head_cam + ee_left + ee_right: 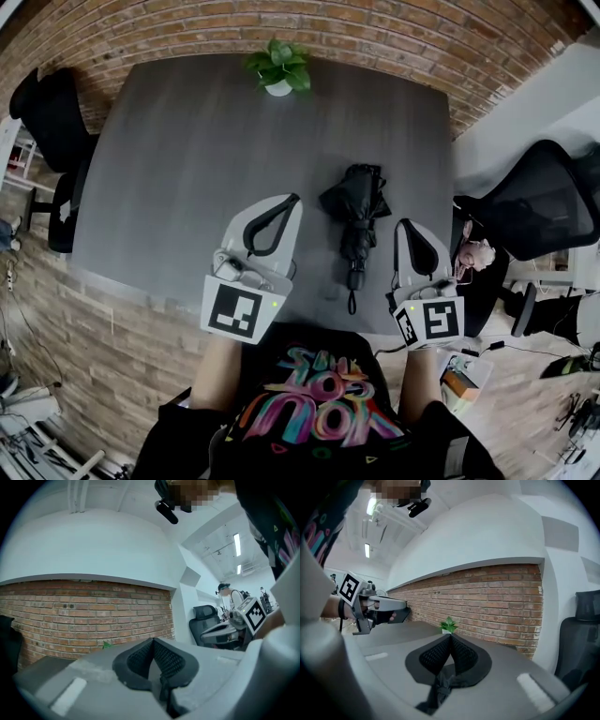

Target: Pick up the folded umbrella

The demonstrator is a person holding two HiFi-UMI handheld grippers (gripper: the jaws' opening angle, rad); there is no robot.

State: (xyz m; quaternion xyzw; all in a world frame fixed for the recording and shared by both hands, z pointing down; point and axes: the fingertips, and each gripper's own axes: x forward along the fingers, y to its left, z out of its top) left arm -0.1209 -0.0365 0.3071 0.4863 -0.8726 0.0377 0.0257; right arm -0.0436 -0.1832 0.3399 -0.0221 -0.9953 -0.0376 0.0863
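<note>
Grey table [187, 169]: white pot [278, 90] holds a plant [279, 58]; folded umbrella [356, 211] lies apart.

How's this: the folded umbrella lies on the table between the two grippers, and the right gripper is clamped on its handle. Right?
Not quite. The right gripper is not on the umbrella: the right gripper view shows its jaws shut with nothing between them. The rest holds: the umbrella lies on the table between it and the left gripper.
</note>
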